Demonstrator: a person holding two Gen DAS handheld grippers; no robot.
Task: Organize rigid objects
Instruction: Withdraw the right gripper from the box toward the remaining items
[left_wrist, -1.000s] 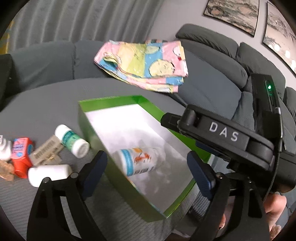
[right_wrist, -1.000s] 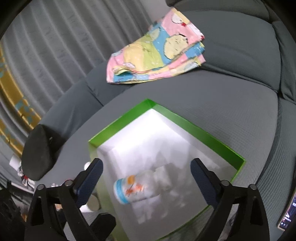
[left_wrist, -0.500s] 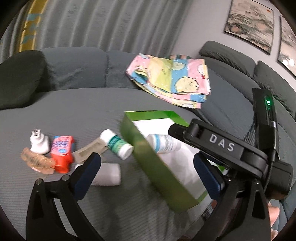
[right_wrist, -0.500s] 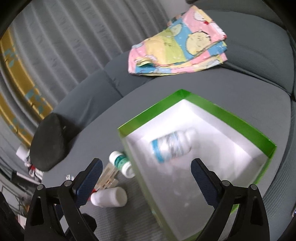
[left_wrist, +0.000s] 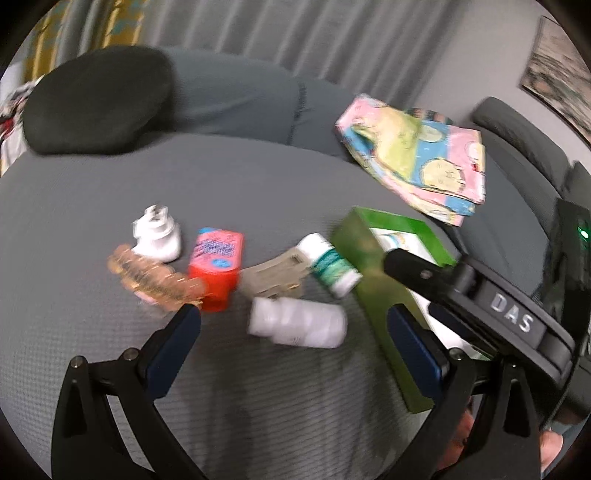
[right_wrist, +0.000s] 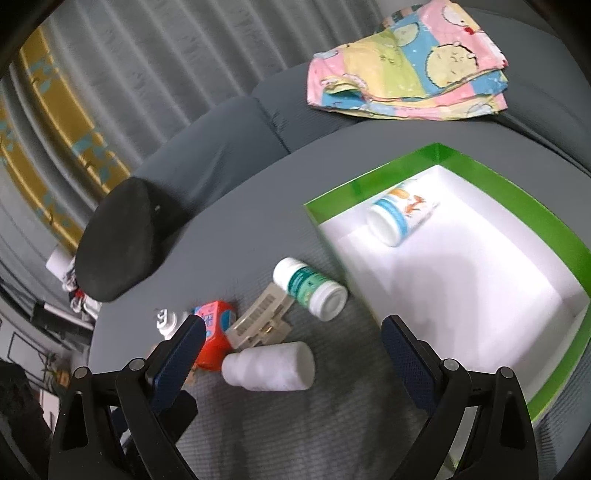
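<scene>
We have made a start and little more: one bottle (right_wrist: 400, 218) with a blue and orange label lies on its side in the far corner of the green box (right_wrist: 373, 181), and everything else is still out on the grey sofa seat (left_wrist: 258, 184). Left to gather are the plain white bottle (left_wrist: 297, 326), the green-labelled bottle (left_wrist: 330, 266) just beside the box wall, the beige clip (left_wrist: 275, 275), the red and pink carton (left_wrist: 218, 269), the amber hair claw (left_wrist: 155, 275) and a small white bottle (left_wrist: 159, 236). Our left gripper (left_wrist: 291, 332) stands wide open and empty over the plain white bottle, and our right gripper (right_wrist: 291, 345) is likewise spread and holds nothing. We judge the plain white bottle the likely next pick.
</scene>
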